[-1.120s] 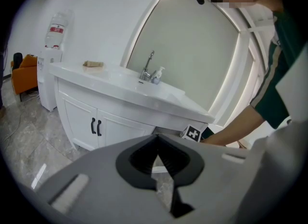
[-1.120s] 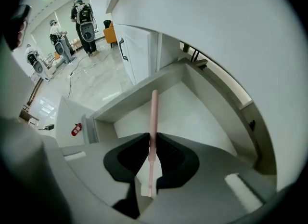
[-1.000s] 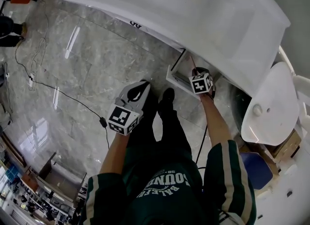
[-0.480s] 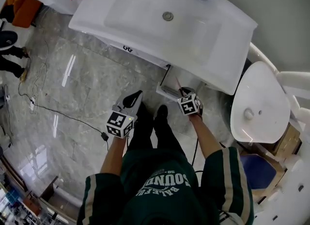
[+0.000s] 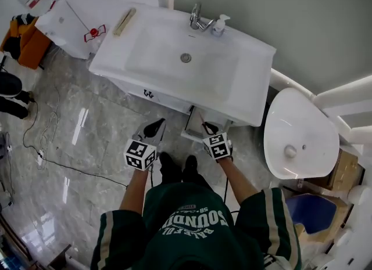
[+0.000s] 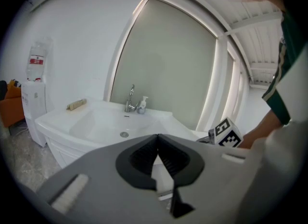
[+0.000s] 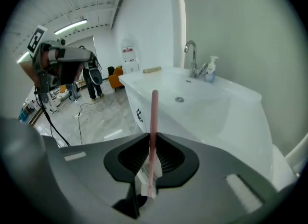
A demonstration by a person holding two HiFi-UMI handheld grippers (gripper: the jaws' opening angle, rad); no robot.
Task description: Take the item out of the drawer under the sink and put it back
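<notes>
My right tongs (image 7: 153, 136) are clamped on a thin pink stick with a white end (image 7: 154, 117). It pokes up past the tips, held clear of the small white drawer (image 5: 195, 121) hanging open under the front edge of the wide white ceramic sink (image 5: 157, 60). My left tongs (image 6: 157, 135) are pinched together on nothing (tips touching). The grey marble floor (image 5: 75, 123) is wide open on my left, and the white toilet (image 5: 299, 135) crowds my right.

head view steeply down above sink (image 5: 238, 83); both gripper views near, facing it
</notes>
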